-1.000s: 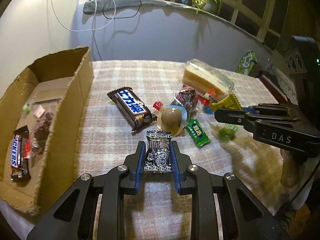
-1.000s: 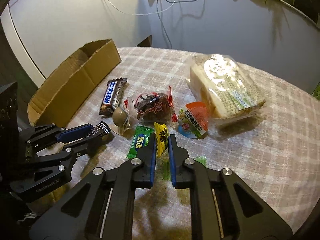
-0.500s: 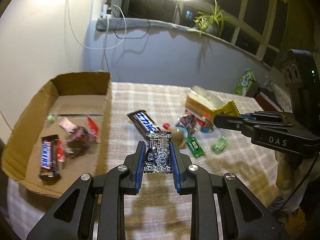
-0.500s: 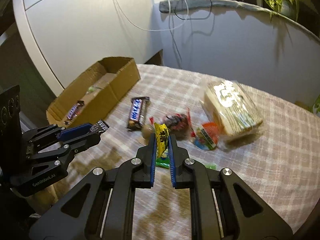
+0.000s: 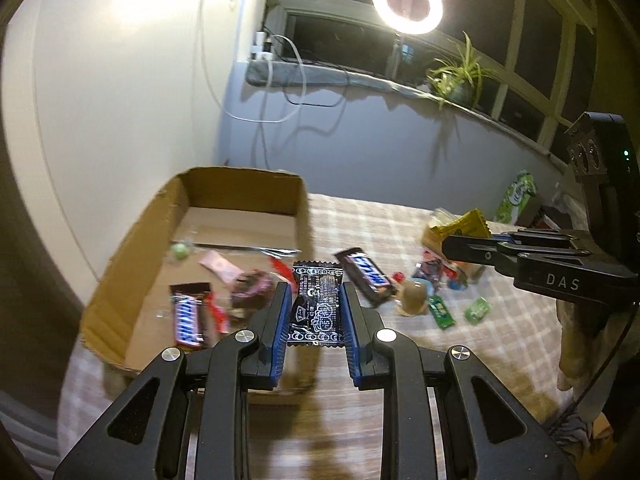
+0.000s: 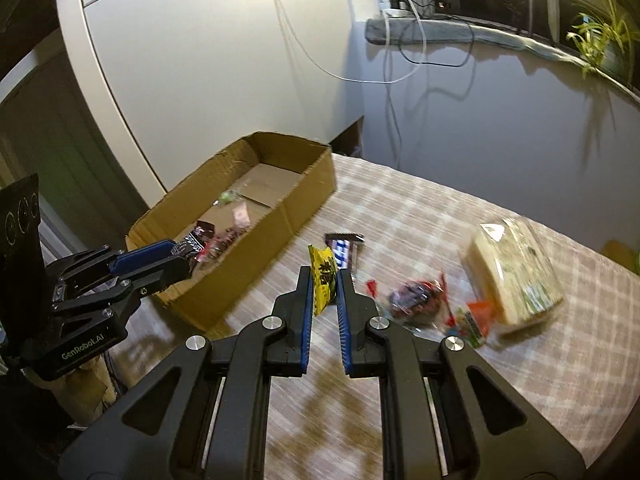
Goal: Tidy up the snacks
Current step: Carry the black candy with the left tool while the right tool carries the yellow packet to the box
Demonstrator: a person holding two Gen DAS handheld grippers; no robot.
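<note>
Left gripper (image 5: pixel 314 308): its blue-padded fingers (image 5: pixel 280 316) clamp a black snack packet (image 5: pixel 318 306) with white print by its two long edges; the packet hangs in the air at the near right corner of the box.
Right gripper (image 6: pixel 325 300): fingers drawn narrow on a yellow snack packet (image 6: pixel 323 278), which stands on edge between the pads, above the tabletop.
Cardboard box (image 5: pixel 120 256): open-topped, at the left end of the tabletop; inside lie a brown Snickers bar (image 5: pixel 188 318), a dark bag with red ends (image 5: pixel 250 292), a pink wrapper (image 5: pixel 218 266) and a small green sweet (image 5: pixel 180 250).
Tabletop (image 6: pixel 500 380): covered with a pale checked cloth.
Loose snacks: a second Snickers bar (image 5: pixel 366 276) lies just right of the box; further right are a round brown sweet (image 5: pixel 414 300), two green packets (image 5: pixel 442 312), a dark bag with red ties (image 6: pixel 416 294) and an orange-topped packet (image 6: pixel 474 316).
Bread pack (image 6: pixel 516 270): clear wrap, at the right end of the cluster, touching the orange-topped packet.
Background: a lit ring light (image 5: pixel 407 2) and a potted plant (image 5: pixel 460 76) on the window sill.
</note>
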